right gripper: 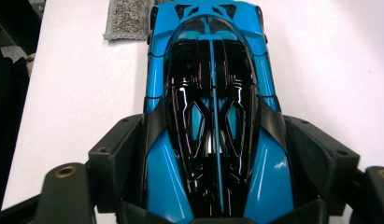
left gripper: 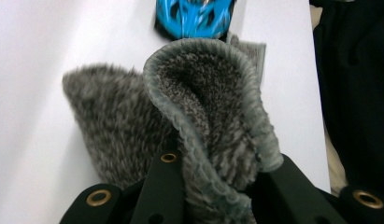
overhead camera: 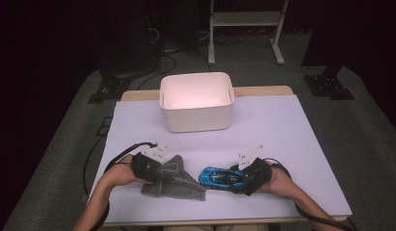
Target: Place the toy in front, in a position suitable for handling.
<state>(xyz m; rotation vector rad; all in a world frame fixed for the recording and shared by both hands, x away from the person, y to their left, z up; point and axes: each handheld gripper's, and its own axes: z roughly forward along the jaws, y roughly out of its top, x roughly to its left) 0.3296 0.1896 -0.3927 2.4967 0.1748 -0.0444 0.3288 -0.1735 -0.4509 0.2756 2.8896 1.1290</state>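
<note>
Gripper work was seen at the near edge of the tabletop [overhead camera: 292, 134], with both tools already engaged. In the left gripper [overhead camera: 154, 166], a fold of the grey fuzzy cloth [overhead camera: 174, 185] was pinched between the closed jaws; in the left gripper view the hemmed edge of the cloth [left gripper: 208, 116] was seen bunched up and curled over between the two black jaws, while the rest lay spread on the white surface. By the right gripper [overhead camera: 248, 175], the blue toy car [overhead camera: 222, 177] was clamped across its rear flanks; in the right gripper view the pads were seen pressed against both sides of the car [right gripper: 213, 116], its nose pointed away toward a corner of the cloth [right gripper: 129, 18]. Car and cloth lay just beside each other between the two hands, the car's nose near the cloth's edge.

Farther back, toward the far edge, a white open bin [overhead camera: 196, 102] stood well apart from both things, and appeared to hold nothing.

The step in hand was judged to be the securing of both items, with neither clearly lifted off the surface. A wiping of the car with the cloth, or a carrying of either thing to the bin, was judged the likely continuation. For either, the pinch on the loose fold would need to be kept firm, and the car's glossy sides watched for slipping.
</note>
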